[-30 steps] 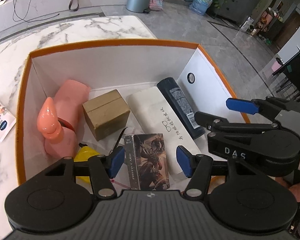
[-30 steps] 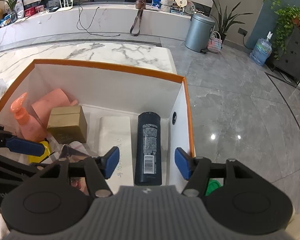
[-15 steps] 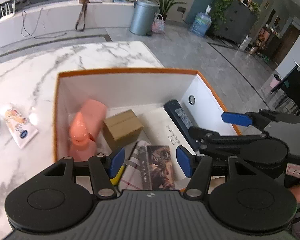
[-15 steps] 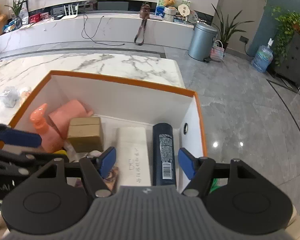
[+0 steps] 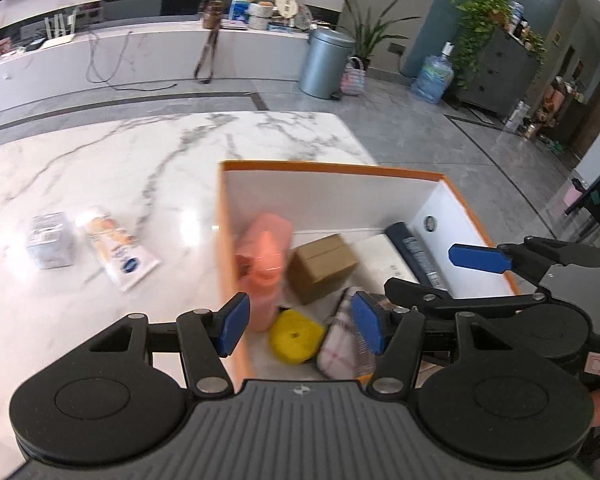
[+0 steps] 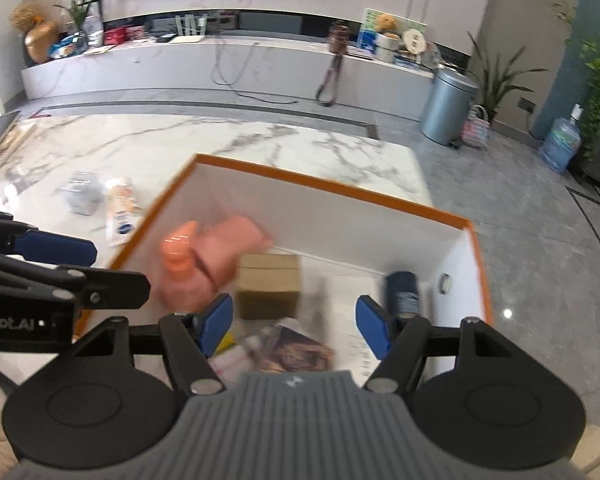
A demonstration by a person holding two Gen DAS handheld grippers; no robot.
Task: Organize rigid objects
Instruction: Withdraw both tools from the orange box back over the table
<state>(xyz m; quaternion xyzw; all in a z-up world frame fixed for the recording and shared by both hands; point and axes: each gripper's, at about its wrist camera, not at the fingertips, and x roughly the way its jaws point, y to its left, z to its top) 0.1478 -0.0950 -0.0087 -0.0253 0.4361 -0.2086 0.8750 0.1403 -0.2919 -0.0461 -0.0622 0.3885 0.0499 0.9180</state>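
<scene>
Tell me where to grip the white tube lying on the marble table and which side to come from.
Grip the white tube across its flat middle, coming from above with the open left gripper, the nearer one. It lies flat and clear of the small box beside it, so both long edges look reachable.

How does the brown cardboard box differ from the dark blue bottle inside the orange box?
The brown cardboard box is a squat cube; the dark blue bottle is long, slim and round. The cardboard box is plain tan, while the bottle is dark with a printed label. The cardboard box sits near the middle, next to the pink bottle; the blue bottle lies against the right wall. Both rest inside the orange box.
</scene>
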